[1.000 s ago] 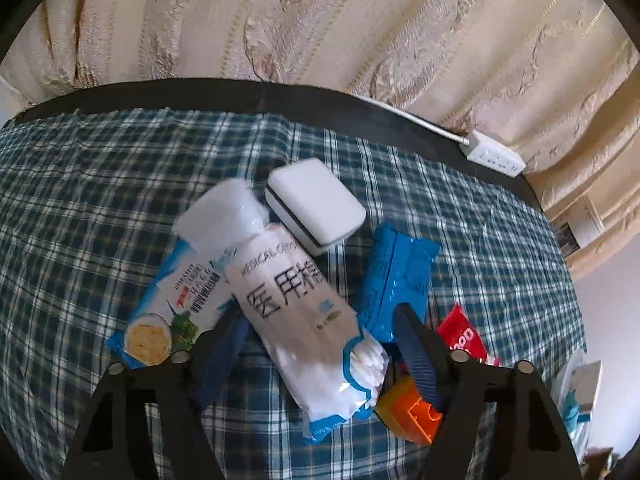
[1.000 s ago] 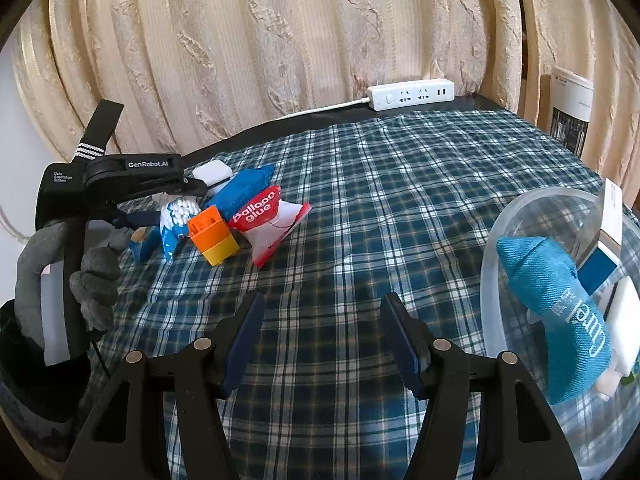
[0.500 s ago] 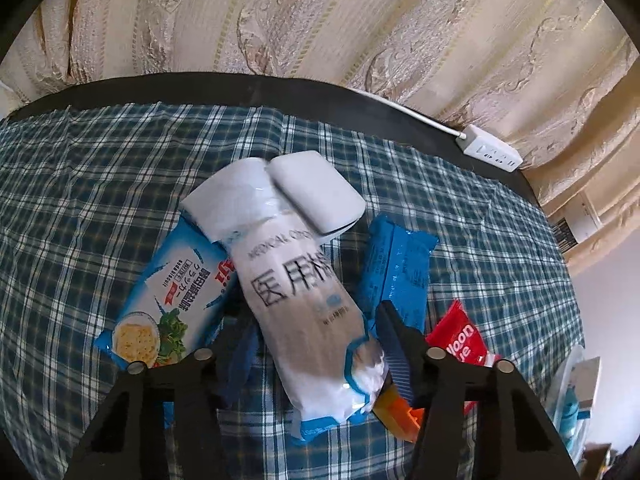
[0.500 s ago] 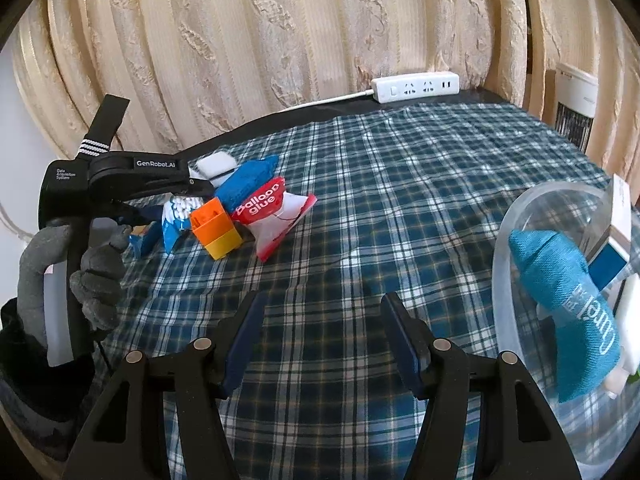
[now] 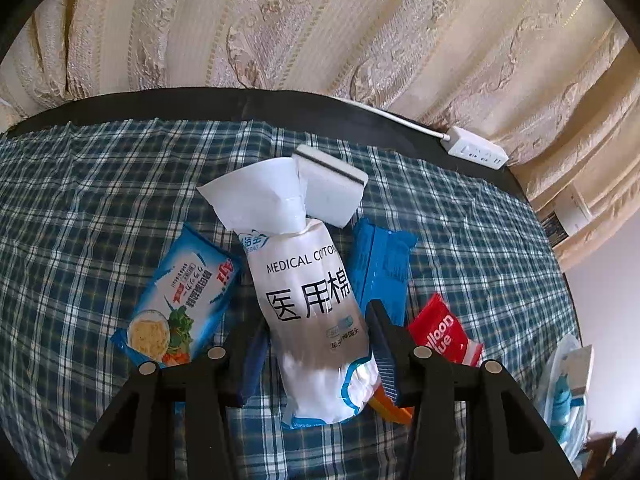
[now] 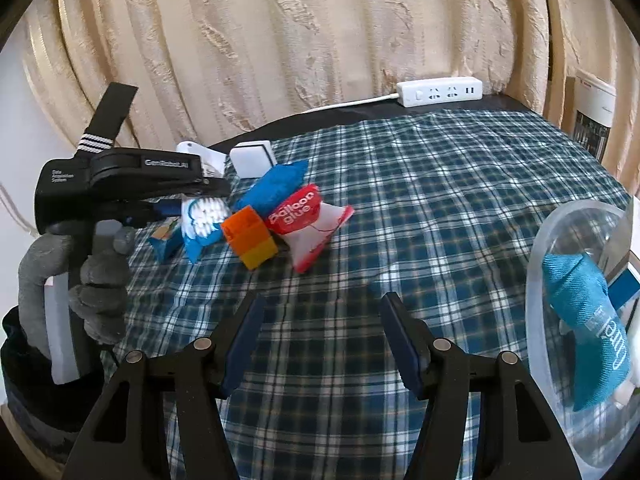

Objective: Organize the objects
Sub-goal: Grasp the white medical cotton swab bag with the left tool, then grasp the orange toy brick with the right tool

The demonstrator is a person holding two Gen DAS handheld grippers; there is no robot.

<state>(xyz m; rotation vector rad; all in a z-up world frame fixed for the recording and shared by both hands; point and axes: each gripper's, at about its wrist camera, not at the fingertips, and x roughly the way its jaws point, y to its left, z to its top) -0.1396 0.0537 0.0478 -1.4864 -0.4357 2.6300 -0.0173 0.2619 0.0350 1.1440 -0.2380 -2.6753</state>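
While the left gripper [image 5: 316, 354] is being closed, the cotton bag [image 5: 310, 308] is caught between its jaws, and both pads appear pressed to the bag's sides near the lower end. A second earlier the jaws stood wide on either side of the bag; the gap has since been taken up almost entirely, so the grasp is judged nearly complete.

The bag lies on the plaid cloth [image 5: 80, 220], with the noodle packet [image 5: 176, 304] just beside it on one side and the blue pack [image 5: 382, 270] on the other; the white case [image 5: 332, 188] lies past its far end.

The right gripper [image 6: 322, 344] is held half open over bare cloth, with nothing between its fingers; no change is noted there.

The clear bin [image 6: 580, 248] is well apart from the bag, and a lift and carry toward it is presumed next.
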